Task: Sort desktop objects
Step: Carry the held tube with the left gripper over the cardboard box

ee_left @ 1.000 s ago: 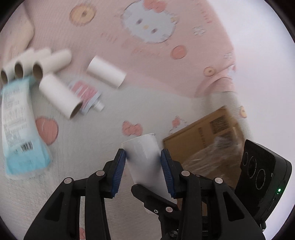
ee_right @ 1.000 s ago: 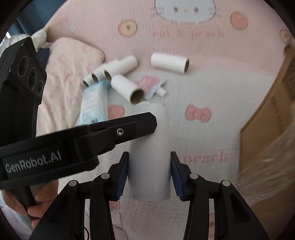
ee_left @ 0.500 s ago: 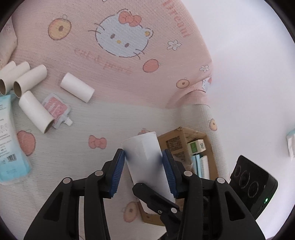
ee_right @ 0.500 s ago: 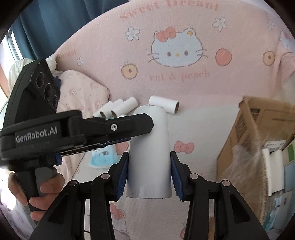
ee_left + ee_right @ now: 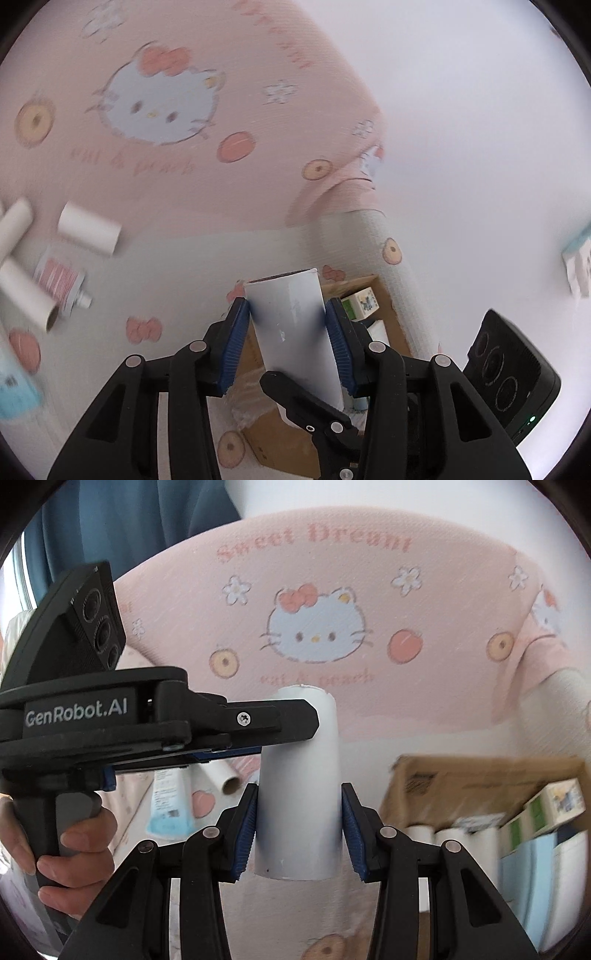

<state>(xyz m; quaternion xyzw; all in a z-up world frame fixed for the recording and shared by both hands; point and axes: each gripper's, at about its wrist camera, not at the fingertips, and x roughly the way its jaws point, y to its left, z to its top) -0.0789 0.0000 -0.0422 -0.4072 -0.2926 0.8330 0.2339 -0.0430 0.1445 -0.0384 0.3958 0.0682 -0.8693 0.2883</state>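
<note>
Right wrist view: smooth white cardboard tube (image 5: 299, 794), cylindrical, clamped between ribbed blue pads (image 5: 246, 830) of right gripper (image 5: 299, 830), above open brown cardboard box (image 5: 480, 786); left gripper (image 5: 286, 339) jaws, just opening, flank its upper end.

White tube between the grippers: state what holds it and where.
Both grippers, left and right, clamp the white tube: right near its lower end, left across its upper end.

Both raised, right gripper (image 5: 298, 825) clamped on the lower end of a white tube (image 5: 300, 775), left gripper (image 5: 288, 339) pinching its upper end, jaws just widened slightly, bare hand (image 5: 62, 845) wrapped around left grip.
</note>
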